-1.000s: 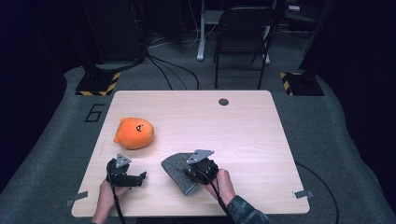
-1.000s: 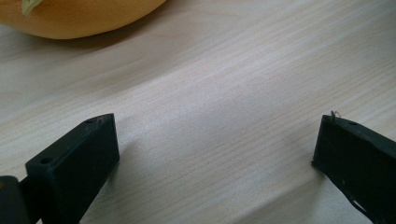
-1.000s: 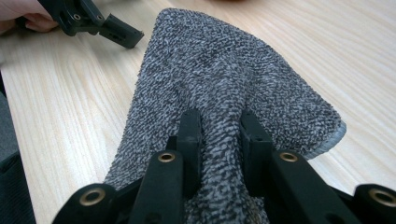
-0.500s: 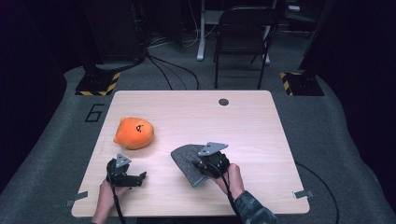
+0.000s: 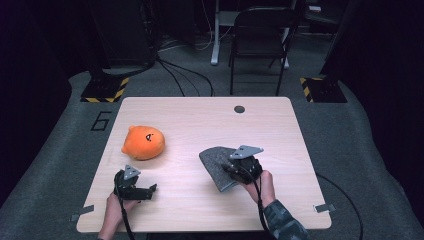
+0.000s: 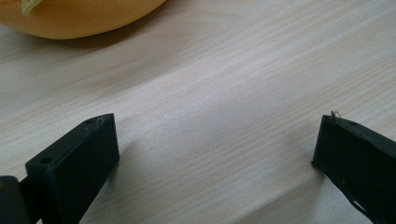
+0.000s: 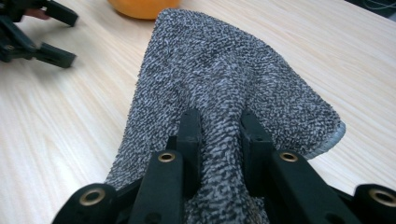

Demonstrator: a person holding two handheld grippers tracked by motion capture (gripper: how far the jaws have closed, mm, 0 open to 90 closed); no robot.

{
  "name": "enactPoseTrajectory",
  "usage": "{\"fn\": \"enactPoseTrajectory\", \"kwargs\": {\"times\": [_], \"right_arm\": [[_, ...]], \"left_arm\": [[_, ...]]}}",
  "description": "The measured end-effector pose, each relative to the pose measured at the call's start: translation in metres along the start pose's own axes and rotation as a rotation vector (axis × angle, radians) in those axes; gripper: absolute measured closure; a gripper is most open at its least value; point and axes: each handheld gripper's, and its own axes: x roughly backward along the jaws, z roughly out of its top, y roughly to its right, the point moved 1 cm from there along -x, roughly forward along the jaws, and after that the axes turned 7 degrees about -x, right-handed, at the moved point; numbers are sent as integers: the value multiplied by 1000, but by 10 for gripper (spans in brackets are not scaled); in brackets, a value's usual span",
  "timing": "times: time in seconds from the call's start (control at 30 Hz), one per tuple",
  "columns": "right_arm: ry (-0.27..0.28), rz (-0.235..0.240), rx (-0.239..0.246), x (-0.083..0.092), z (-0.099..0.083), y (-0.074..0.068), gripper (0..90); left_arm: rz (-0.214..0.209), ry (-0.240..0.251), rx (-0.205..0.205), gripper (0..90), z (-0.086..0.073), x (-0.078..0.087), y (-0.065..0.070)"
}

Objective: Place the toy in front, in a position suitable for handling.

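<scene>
While the right tool (image 5: pixel 235 167) stands at about five o'clock on the bench (image 5: pixel 200 120), its jaws are clenched on a bunched fold of the grey cloth (image 5: pixel 217 162); the right gripper view confirms the fabric pinched between them (image 7: pixel 219 135), the rest of the cloth (image 7: pixel 219 70) spreading away over the wood toward eleven o'clock; the left tool (image 5: pixel 147 190) rests at seven o'clock, jaws released and wide apart, bare wood between them (image 6: pixel 215 154); the orange plush toy (image 5: pixel 143 142) sits at nine o'clock, apart from both tools.
</scene>
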Motion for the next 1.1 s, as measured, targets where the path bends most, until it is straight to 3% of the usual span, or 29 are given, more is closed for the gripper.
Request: {"fn": "enactPoseTrajectory", "kwargs": {"times": [0.37,1.1], "right_arm": [[25,-74,-67,23,-9,36,737],[3,-258,-193,41,-41,108,726]], "left_arm": [[3,5,1,1,0,0,0],[0,0,0,1,0,0,0]]}}
